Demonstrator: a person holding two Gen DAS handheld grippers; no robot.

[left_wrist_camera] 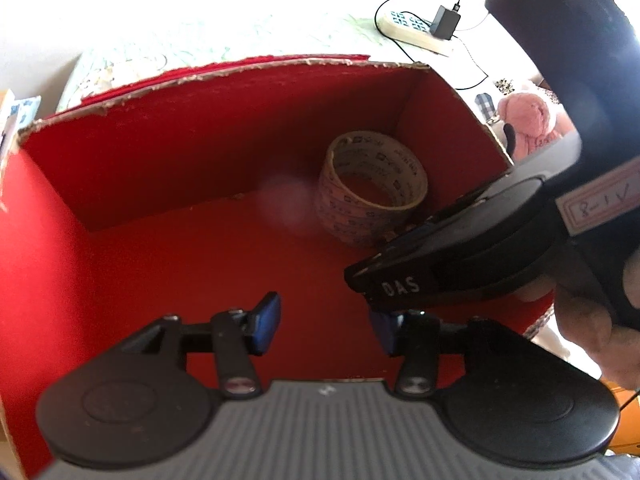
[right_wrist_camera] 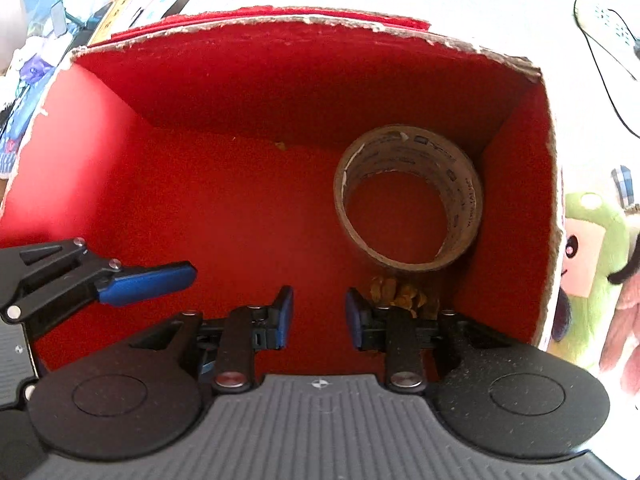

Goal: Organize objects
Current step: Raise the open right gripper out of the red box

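Both tongs, left (left_wrist_camera: 326, 326) and right (right_wrist_camera: 319, 316), are held apart and empty inside the red box (right_wrist_camera: 304, 72); crowding risks collision beside the tape roll (right_wrist_camera: 408, 200).

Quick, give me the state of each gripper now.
Left gripper: open, nothing between its fingers, over the red box.
Right gripper: open, holding nothing, near the tape roll.

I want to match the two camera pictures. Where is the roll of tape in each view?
Left wrist view: the roll of tape is right of centre, in the far right corner of the red box.
Right wrist view: the roll of tape is right of centre, near the right wall.
Shared landmark: the box's torn far rim.
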